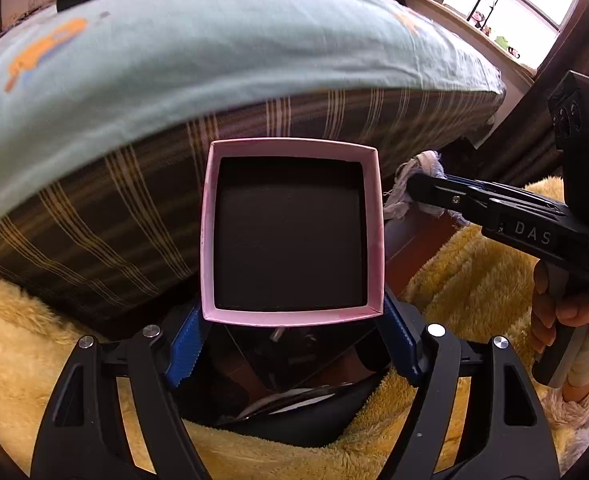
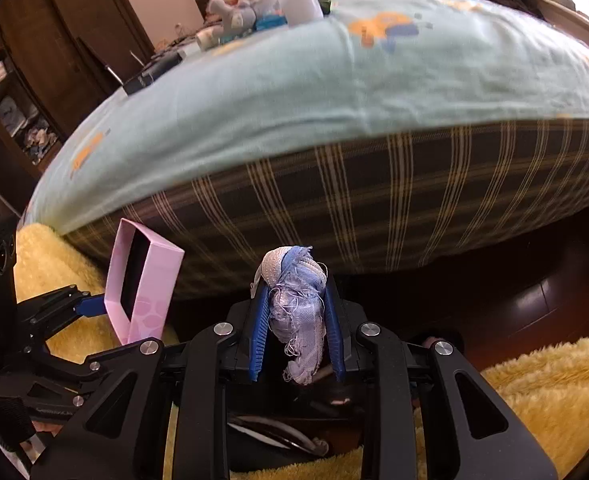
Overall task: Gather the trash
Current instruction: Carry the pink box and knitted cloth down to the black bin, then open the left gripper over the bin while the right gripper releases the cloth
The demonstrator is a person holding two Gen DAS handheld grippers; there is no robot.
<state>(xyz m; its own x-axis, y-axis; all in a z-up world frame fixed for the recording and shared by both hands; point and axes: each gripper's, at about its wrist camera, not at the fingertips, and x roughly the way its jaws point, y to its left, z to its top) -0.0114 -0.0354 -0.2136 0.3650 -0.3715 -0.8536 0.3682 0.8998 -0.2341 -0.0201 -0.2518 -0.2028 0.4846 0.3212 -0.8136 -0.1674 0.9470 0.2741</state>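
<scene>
Grippers tilted down: left [image 1: 292, 344] w/ pink box [image 1: 292, 232], right [image 2: 296, 328] w/ rag [image 2: 298, 300].

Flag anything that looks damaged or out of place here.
The rag in the right gripper is badly frayed, loose threads hanging. The pink box in the left gripper is open and empty. Nothing spilled.

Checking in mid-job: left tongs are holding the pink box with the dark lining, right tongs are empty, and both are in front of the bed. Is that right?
Not quite. The right tongs are not empty: they are shut on a frayed blue and white cloth scrap, as the right wrist view shows. The rest stands: the left tongs hold the pink box, and both are in front of the bed.
</scene>
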